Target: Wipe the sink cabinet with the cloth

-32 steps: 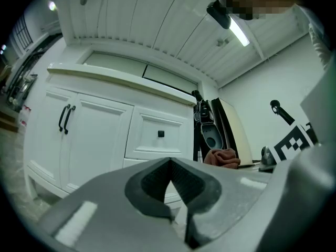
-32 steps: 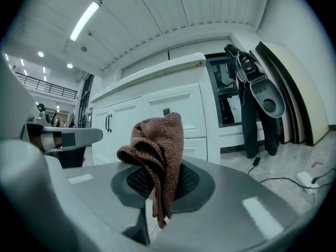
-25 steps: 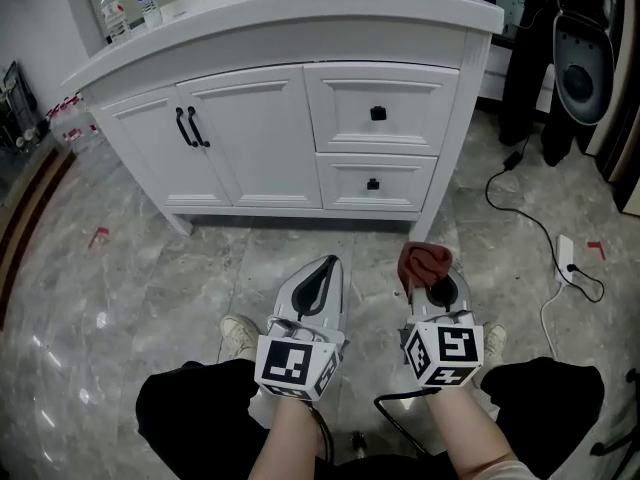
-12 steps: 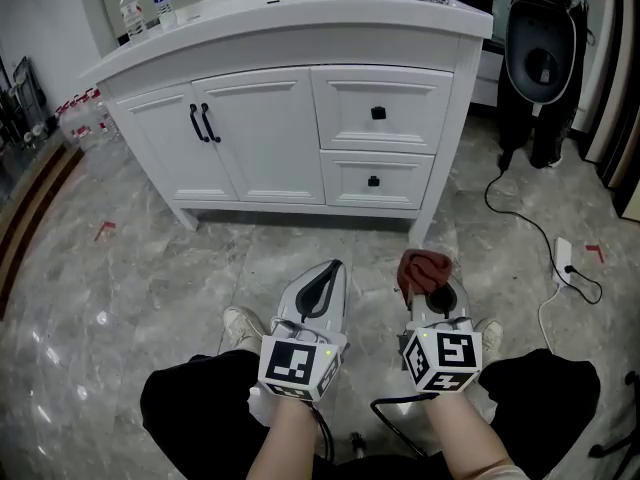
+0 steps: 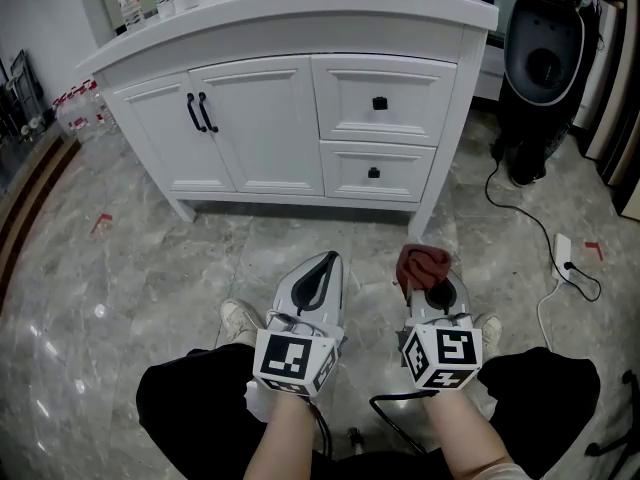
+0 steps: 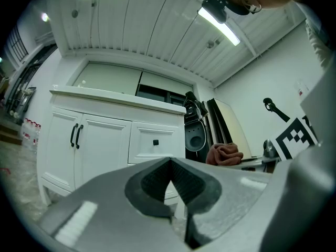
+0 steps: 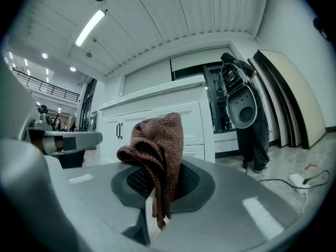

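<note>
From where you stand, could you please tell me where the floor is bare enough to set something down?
Bare floor lies between the sink cabinet and the left gripper, also leftward past the red tape mark. Crowded right: power strip and black appliance.

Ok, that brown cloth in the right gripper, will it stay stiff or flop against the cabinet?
Probably floppy: the cloth bunches in folds above the right gripper, a tail drooping between its jaws. The coarse knit looks light and grippy, so it should flatten against the cabinet.
</note>
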`<state>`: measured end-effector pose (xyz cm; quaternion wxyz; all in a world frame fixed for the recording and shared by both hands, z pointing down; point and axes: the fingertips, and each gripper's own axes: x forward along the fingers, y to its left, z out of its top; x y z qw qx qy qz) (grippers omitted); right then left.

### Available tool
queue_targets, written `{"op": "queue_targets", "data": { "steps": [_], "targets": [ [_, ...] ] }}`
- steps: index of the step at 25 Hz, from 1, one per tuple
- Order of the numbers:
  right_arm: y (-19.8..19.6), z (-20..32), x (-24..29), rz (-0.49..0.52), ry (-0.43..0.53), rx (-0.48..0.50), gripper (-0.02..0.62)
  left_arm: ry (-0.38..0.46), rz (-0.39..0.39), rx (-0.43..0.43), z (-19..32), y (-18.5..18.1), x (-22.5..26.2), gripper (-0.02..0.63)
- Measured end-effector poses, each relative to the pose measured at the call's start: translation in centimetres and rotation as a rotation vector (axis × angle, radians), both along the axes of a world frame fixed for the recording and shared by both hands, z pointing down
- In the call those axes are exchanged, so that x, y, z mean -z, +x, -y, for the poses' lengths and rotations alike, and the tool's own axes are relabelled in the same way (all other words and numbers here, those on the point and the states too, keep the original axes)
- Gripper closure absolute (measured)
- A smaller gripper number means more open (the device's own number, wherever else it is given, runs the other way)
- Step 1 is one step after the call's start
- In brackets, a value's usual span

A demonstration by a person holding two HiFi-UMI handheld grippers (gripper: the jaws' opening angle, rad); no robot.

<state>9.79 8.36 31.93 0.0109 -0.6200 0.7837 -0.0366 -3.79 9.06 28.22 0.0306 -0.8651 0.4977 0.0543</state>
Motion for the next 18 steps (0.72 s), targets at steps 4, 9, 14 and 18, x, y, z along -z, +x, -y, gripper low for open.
{"op": "queue_targets", "data": {
  "steps": [4, 9, 14, 18],
  "targets": [
    [-0.27, 0.32, -0.53, -0.006, -0.009, 0.002, 0.518, -0.011, -0.014, 0.008, 0.33, -0.39, -0.12, 0.606],
    [-0.54, 0.50, -0.79, 0.001, -0.018, 0.009, 0.518, -0.016, -0.023, 0.009, 0.57, -0.48, -0.41, 0.606],
    [-0.49, 0.49, -0.79, 0.002, -0.024, 0.011, 0.518, -0.022, -0.016, 0.009, 0.58, -0.43, -0.58, 0.606],
    [-0.46, 0.32, -0.69, -0.006, -0.028, 0.013, 0.518, -0.027, -0.014, 0.015, 0.40, -0.44, -0.68, 0.606]
  ]
}}
